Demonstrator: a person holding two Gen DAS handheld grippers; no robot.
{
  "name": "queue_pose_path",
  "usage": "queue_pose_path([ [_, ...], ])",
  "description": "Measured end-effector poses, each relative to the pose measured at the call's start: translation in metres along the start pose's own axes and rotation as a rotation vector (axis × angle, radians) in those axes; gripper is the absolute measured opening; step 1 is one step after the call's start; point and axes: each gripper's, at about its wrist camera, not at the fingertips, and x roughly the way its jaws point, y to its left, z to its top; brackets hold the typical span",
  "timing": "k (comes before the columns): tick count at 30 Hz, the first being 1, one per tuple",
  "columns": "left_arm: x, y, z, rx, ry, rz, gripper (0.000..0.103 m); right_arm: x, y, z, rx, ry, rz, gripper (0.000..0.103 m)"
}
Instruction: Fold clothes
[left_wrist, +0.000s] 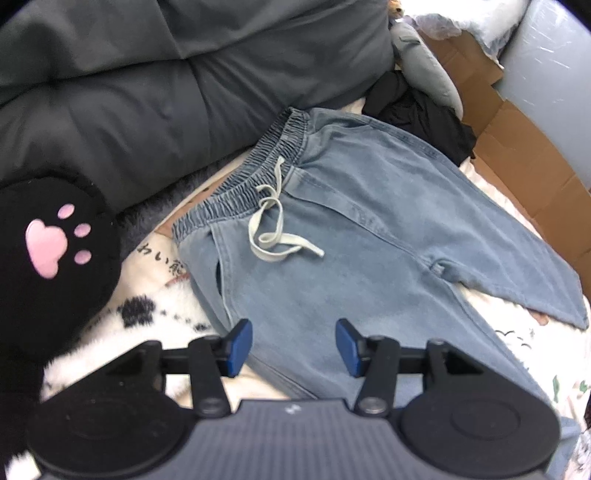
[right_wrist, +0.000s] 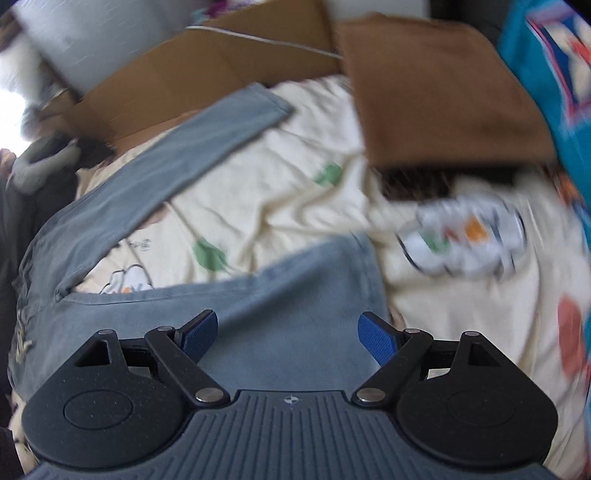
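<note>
Left wrist view, left to right. A black cushion (left_wrist: 55, 251) with a pink paw print lies at the left edge, in front of a dark grey sofa (left_wrist: 166, 92). Right of it, the light blue jeans (left_wrist: 351, 229) lie flat on a cream printed blanket (left_wrist: 162, 288). The elastic waistband (left_wrist: 251, 173) and its white drawstring (left_wrist: 273, 229) point toward the sofa. The two legs run away to the right and toward the bottom of the view. The long axis of the jeans therefore runs from waistband at upper left to hems at lower right. A black garment (left_wrist: 417, 110) and flattened cardboard (left_wrist: 517, 147) lie beyond the far leg.

The left gripper (left_wrist: 294, 347) hangs over the hip area of the near leg, near its side seam. Its jaws stand about half open. Nothing lies between the pads; the denim is below them and no contact is visible.

Right wrist view, left to right. The legs diverge from the crotch at the left; the far leg runs up to its hem (right_wrist: 266, 103). The right gripper (right_wrist: 288, 334) hangs over the near leg, close to the near hem (right_wrist: 354, 251). Its jaws are wide apart and empty. This view is motion-blurred.

Judgement: the right gripper is the nearer to the hem end, the left to the waist end. A lengthwise fold would carry hems toward waistband.
</note>
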Motion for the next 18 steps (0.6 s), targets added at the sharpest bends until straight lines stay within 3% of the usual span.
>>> queue_pose_path([
  [11,-0.053,-0.052,-0.013,0.030,-0.036,0.031,0.054,0.016,-0.079,-0.064,0.292,-0.009,0.121,0.083],
  [15,-0.044,-0.071,-0.022,0.100,-0.024,0.046,0.056,0.036,-0.096,-0.082,0.366,-0.003,0.129,0.079],
  [18,-0.028,-0.079,-0.033,0.117,-0.014,0.038,0.056,0.055,-0.107,-0.095,0.447,0.035,0.127,0.061],
])
